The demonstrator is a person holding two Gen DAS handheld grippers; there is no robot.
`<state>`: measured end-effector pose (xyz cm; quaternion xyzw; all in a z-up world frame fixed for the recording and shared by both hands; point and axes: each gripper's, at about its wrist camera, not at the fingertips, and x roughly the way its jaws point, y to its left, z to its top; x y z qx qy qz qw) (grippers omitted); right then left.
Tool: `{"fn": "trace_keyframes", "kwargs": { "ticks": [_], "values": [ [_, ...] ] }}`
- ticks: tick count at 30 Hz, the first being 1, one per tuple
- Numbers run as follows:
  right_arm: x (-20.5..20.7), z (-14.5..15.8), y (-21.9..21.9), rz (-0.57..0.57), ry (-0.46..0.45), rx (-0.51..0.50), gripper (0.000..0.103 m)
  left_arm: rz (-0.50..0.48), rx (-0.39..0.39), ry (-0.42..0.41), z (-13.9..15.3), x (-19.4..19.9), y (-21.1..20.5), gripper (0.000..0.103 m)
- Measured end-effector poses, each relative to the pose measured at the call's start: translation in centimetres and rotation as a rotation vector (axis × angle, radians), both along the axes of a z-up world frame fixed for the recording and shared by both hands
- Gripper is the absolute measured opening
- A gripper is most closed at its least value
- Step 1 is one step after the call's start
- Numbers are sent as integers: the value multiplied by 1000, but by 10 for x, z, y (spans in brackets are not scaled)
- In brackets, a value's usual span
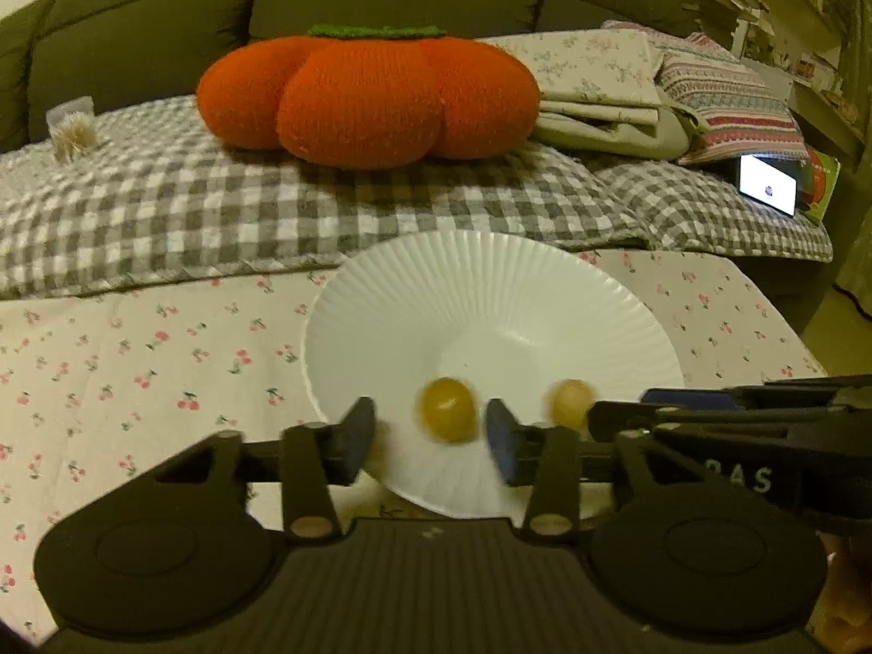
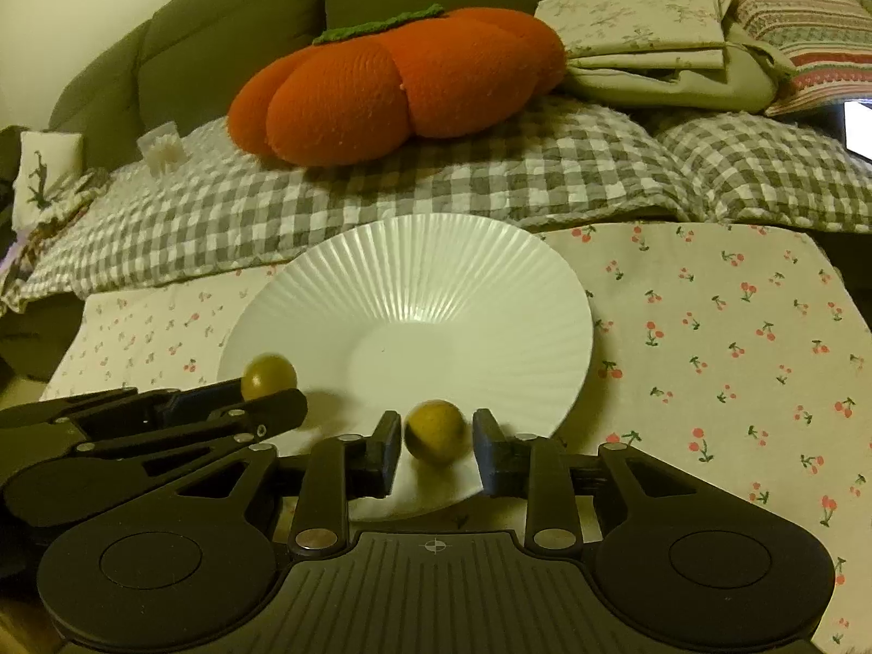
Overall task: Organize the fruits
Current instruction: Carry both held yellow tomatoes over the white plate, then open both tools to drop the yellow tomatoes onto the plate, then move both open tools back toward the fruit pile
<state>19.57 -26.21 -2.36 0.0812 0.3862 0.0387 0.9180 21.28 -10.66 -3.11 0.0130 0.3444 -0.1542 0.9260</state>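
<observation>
1. Left wrist view: the left tool [image 1: 430, 438] is open, its two dark blue-padded fingers [image 1: 357, 436] spread apart low over the near rim of a white ribbed plate [image 1: 490, 294].
2. A yellow-green round fruit [image 1: 447, 409] lies in the gap between those fingers; it is blurred, and there is space on both sides, so nothing is clamped.
3. A second yellow fruit [image 1: 569, 402] sits just to the right, beside the tip of the right tool [image 1: 648, 409], which enters from the right edge.
4. Right wrist view: the right tool [image 2: 433, 449] is also open, with its fingers [image 2: 493, 452] standing either side of a round yellow-green fruit [image 2: 436, 430] on the near edge of the plate [image 2: 414, 272]. Small gaps show on each side of the fruit.
5. To the left in the same view, the left tool [image 2: 261, 403] reaches in sideways, with the other fruit [image 2: 268, 376] at its tip, over the plate's left side.
6. The plate rests on a worktop covered by a cloth printed with small red cherries [image 2: 736, 338].
7. Beyond the worktop lies a grey and white checked blanket [image 1: 218, 207], with an orange knitted pumpkin-shaped cushion [image 1: 365, 98] on it.
8. Folded floral linens [image 1: 599, 82] lie to the cushion's right, and a lit phone screen [image 1: 767, 184] glows at the far right.
9. A dark green sofa back [image 1: 163, 16] runs behind everything.
</observation>
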Motion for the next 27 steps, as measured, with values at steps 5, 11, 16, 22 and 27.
{"fn": "trace_keyframes", "kwargs": {
  "ticks": [5,11,16,22,27],
  "values": [
    [-5,9,-6,-24,-18,3,37,6,-33,-23,13,-7,12,64],
    [-14,22,-22,-79,-19,56,40,69,-123,21,24,-12,46,66],
    [-27,34,-33,-121,-41,73,47,101,-131,48,29,-24,64,66],
    [-47,42,-24,-105,-35,91,53,123,-127,79,37,-44,81,66],
    [-65,52,-6,-55,-52,65,62,175,-128,67,44,-69,107,69]
  ]
}}
